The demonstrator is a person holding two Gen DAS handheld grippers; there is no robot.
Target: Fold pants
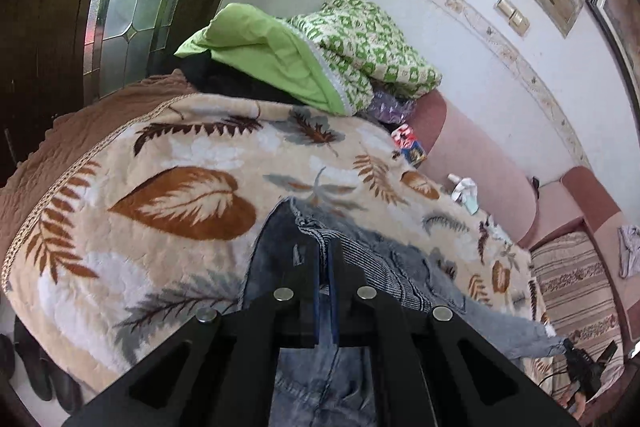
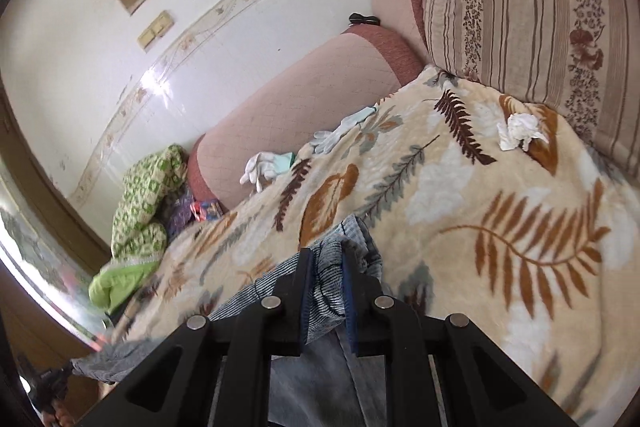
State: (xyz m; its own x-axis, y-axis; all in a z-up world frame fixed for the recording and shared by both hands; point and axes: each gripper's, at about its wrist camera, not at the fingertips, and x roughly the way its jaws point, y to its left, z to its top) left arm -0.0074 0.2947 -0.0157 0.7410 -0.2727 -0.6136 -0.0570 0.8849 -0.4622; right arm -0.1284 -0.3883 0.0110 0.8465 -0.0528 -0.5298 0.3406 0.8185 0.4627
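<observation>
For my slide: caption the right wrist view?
Right claw clamps the jeans above a leaf-print blanket.

White wall (image 2: 80,75), pink sofa (image 2: 304,99), leaf-print blanket (image 2: 500,227)

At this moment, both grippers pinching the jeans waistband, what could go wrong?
The left gripper pinches only the jeans waistband edge, so it may slip. The right gripper holds bunched fabric, which could fold crooked. White gloves and a crumpled tissue on the blanket might get swept along.
</observation>
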